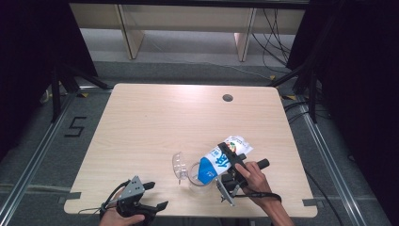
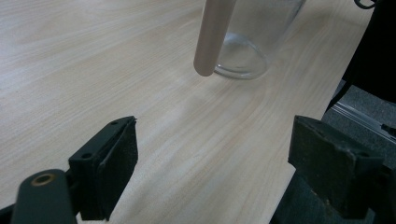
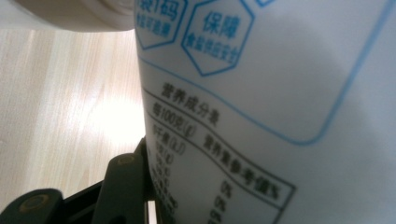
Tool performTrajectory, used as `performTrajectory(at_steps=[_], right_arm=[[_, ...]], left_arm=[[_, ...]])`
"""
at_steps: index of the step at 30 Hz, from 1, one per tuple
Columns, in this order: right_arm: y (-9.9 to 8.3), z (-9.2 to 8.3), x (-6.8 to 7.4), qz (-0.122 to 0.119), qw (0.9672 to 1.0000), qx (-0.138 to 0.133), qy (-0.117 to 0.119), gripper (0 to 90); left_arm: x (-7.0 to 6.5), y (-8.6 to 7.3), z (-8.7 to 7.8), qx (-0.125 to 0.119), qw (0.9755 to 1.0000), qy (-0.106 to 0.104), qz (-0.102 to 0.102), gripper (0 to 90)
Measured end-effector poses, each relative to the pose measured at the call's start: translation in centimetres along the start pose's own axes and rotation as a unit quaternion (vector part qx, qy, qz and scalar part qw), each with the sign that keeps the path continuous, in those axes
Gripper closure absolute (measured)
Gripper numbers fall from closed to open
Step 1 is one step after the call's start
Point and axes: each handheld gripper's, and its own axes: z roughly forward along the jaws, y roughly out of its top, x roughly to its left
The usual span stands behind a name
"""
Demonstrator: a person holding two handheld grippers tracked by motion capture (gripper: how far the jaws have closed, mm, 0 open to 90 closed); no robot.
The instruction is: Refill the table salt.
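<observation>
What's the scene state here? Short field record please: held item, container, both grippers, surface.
held item: blue-and-white milk pouch, tilted, its lower end at the container's mouth
container: clear glass pitcher, upright on the table, lid flipped open
right gripper: clamped on the pouch
left gripper: open, holds nothing, at the table's near edge
surface: light wooden table

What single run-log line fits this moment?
right gripper: shut on carton, tilted over glass | left gripper: open, idle

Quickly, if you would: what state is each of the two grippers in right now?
Left gripper: open, holding nothing, low over the table.
Right gripper: shut on the milk carton, tilted over the clear jug.
</observation>
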Motion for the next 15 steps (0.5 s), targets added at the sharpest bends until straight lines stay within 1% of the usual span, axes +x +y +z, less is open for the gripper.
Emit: performTrajectory(at_steps=[3,4,5,7,9,10,12,13,15], right_arm=[[0.05,0.03,0.05,-0.008,1.0000,-0.002,0.001,50.7],[0.13,0.05,-0.21,-0.027,0.9996,-0.006,-0.003,50.9],[0.11,-0.06,-0.04,-0.018,0.9998,0.005,0.004,51.1],[0.12,-0.05,-0.10,-0.023,0.9997,0.005,0.003,51.2],[0.11,-0.05,-0.19,-0.023,0.9997,0.004,-0.001,51.2],[0.12,-0.02,-0.40,-0.033,0.9994,-0.004,-0.009,51.2],[0.12,-0.06,-0.46,-0.037,0.9992,-0.002,-0.012,51.3],[0.05,-0.07,-0.20,-0.024,0.9997,0.002,-0.006,51.5],[0.03,-0.08,-0.21,-0.024,0.9997,0.002,-0.007,51.7]], left_arm=[[-0.01,0.00,0.01,-0.001,1.0000,0.000,-0.001,15.3],[0.01,0.00,-0.01,0.000,1.0000,0.001,0.000,15.3],[0.01,0.00,0.00,-0.001,1.0000,0.000,0.000,15.3],[-0.01,0.00,0.00,0.000,1.0000,0.000,-0.001,15.3],[-0.02,0.01,0.00,0.000,1.0000,0.000,0.000,15.3],[-0.02,0.00,0.00,0.000,1.0000,0.000,0.000,15.3],[0.00,0.00,0.01,0.000,1.0000,0.001,0.000,15.3],[-0.01,0.00,0.00,0.000,1.0000,0.000,0.000,15.3],[-0.01,0.00,0.00,0.000,1.0000,0.000,0.001,15.3]])
